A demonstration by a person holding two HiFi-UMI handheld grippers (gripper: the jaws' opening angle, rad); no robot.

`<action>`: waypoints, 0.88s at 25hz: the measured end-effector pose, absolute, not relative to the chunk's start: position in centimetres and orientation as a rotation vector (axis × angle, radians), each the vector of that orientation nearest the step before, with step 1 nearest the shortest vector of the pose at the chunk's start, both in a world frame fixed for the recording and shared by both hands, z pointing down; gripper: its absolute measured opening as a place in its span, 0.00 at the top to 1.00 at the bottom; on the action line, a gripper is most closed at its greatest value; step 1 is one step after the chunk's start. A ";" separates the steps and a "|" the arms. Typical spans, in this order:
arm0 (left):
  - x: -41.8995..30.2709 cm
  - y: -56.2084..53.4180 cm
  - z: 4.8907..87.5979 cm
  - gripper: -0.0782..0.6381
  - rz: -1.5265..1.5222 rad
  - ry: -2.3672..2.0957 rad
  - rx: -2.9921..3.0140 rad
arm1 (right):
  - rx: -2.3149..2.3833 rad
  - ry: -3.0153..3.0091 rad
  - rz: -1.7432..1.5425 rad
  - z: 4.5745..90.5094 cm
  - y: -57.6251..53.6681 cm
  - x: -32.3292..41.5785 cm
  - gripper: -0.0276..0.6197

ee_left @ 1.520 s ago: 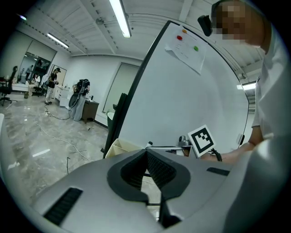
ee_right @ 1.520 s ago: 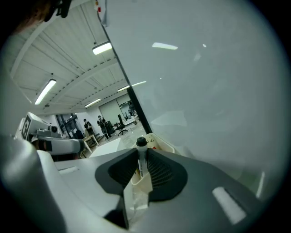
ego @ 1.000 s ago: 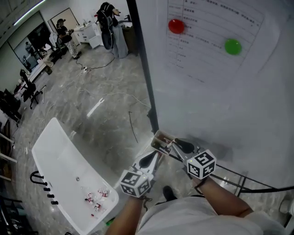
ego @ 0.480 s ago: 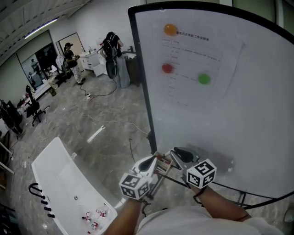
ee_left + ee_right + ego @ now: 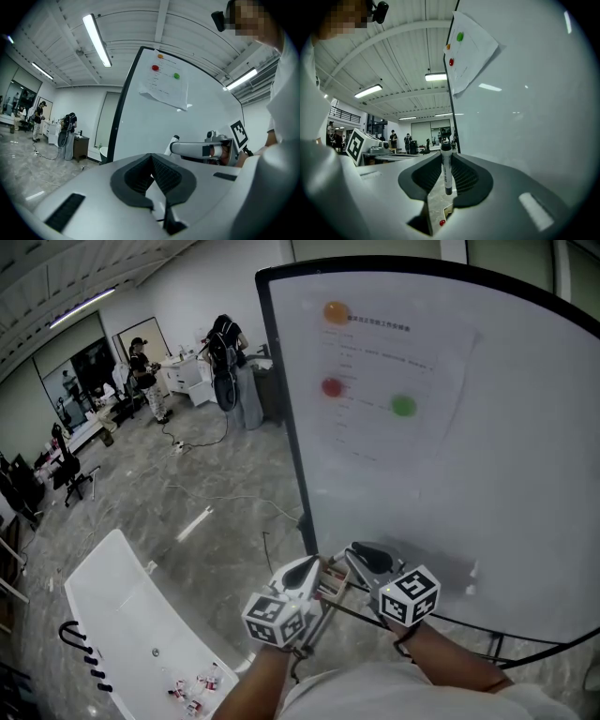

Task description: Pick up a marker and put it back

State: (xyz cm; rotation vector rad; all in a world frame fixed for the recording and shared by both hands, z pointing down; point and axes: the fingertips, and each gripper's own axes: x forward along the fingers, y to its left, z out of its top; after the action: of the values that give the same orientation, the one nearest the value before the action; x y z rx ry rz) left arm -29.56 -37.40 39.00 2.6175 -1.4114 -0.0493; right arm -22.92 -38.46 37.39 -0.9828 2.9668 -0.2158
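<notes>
the right tongs (image 5: 445,161) are clamped on a marker (image 5: 446,169), a slim round stick with a white barrel and dark ends. it stands upright between the black ribbed pads, and its top pokes out past the tips. the shells around the pads are smooth, matte grey plastic. the left tongs (image 5: 151,164) have their ribbed pads drawn together at the tip with nothing between them. in the head view both tongs sit close together, the left (image 5: 314,570) just beside the right (image 5: 356,557), low in front of a whiteboard (image 5: 487,484). the board is glossy white with a thin dark frame and rounded corners, and it fills the right side of the scene. a paper sheet (image 5: 384,381) with faint print hangs on it, pinned by three round magnets: orange (image 5: 336,311) at the top, red (image 5: 332,387) lower left, green (image 5: 403,406) lower right. its lower corner curls away from the board in the left gripper view. left of the person is a long white surface (image 5: 122,606) with small red and white bits (image 5: 192,685) scattered near its close end. the floor (image 5: 206,456) is shiny grey stone with cables (image 5: 225,498) trailing across it. people (image 5: 225,352) stand by desks far back.
</notes>
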 end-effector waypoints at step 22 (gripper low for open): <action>-33.0 -38.5 44.4 0.89 -0.007 -1.474 2.487 | -1.024 3.070 -0.494 48.2 -41.6 -24.6 0.86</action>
State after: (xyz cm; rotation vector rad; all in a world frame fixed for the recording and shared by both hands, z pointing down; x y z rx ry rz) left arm -32.98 -38.54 44.38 2.4869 -1.4739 -0.0066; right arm -24.57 -41.62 48.16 -1.0240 3.0702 -0.4943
